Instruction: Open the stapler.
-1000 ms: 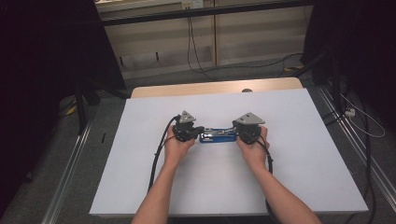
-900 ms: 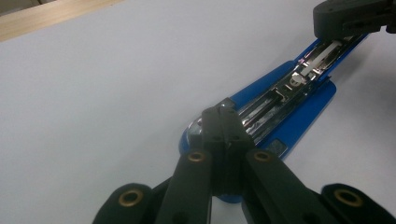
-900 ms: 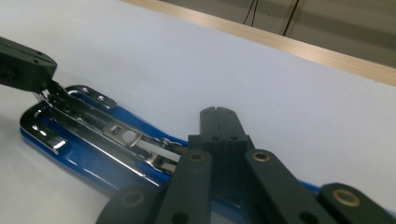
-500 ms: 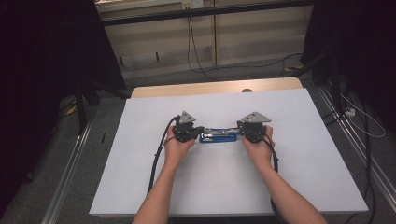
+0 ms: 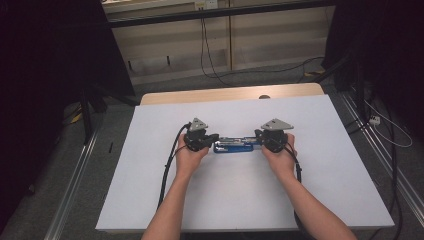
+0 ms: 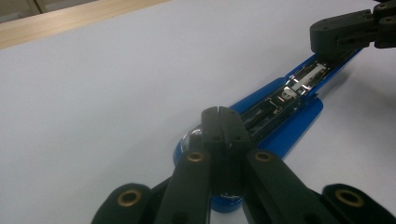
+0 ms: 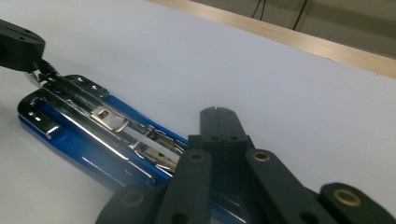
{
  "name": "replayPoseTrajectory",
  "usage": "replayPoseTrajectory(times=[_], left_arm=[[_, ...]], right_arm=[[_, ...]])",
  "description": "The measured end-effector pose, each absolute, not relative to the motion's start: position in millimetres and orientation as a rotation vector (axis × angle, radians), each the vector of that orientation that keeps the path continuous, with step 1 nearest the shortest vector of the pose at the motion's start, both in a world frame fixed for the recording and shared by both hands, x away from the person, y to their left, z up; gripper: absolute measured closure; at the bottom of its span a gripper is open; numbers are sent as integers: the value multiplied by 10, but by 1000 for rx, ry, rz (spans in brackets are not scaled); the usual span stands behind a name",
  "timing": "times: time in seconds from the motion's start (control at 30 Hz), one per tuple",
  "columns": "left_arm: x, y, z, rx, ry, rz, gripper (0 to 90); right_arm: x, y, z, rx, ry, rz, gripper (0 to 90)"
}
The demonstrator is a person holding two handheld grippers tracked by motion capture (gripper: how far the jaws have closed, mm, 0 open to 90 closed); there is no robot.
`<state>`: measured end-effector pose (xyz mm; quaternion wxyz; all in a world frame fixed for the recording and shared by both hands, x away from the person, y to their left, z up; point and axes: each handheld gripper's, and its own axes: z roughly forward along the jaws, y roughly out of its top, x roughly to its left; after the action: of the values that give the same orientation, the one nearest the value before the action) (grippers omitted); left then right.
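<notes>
A stapler (image 5: 239, 146) is lying opened out near the middle of the desk (image 5: 330, 190), running left to right. The left tool (image 5: 214, 140) is sitting at its left end, the right tool (image 5: 258, 140) at its right end, the two facing each other.

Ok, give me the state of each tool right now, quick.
Left tool: shut, jaws together, resting at one end of the blue stapler.
Right tool: shut, jaws together, at the stapler's other end.
</notes>
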<state>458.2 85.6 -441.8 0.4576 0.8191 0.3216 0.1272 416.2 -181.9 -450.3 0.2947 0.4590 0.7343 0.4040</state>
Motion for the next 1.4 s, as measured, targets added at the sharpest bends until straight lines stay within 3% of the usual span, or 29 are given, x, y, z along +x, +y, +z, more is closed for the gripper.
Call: replayPoseTrajectory(times=[0.47, 1.03, 1.4], left_arm=[[4480, 926, -4266, 2006, 823, 279, 669], [4284, 1141, -4164, 1943, 892, 279, 442], [4168, 1249, -4154, 1956, 909, 300, 283]], right_arm=[[4003, -1988, -4325, 1153, 2005, 1136, 872], [3721, -2193, -4247, 1115, 2041, 1179, 668], [3526, -2309, -4285, 1132, 2069, 1175, 487]])
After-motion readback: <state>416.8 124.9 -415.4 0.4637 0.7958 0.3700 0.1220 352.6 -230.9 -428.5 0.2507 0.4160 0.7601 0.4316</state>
